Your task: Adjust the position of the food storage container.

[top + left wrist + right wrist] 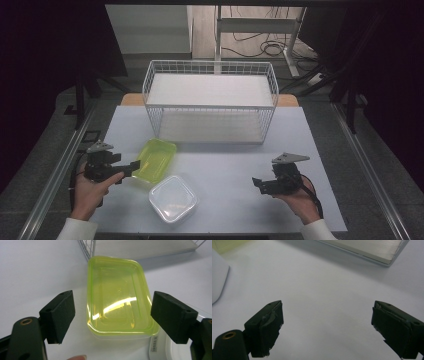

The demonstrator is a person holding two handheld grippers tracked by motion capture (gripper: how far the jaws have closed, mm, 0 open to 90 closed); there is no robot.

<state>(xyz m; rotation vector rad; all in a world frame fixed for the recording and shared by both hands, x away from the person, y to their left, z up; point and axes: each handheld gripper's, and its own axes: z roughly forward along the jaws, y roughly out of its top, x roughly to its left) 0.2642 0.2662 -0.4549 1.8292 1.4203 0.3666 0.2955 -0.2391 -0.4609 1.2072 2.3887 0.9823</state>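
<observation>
While a person's two hands rest at the near edge of a white table, the left gripper points at a yellow-green tub, its jaws spread wide with the tub's near end between them, untouched. Beside the tub, nearer the person, lies a clear lidded box. Well apart on the right, the right gripper hangs over bare table, jaws spread, holding nothing. Behind stands a wire basket.

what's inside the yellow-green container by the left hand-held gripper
Nothing shows inside the yellow-green container: through its see-through plastic there are just glare and the white table.
</observation>
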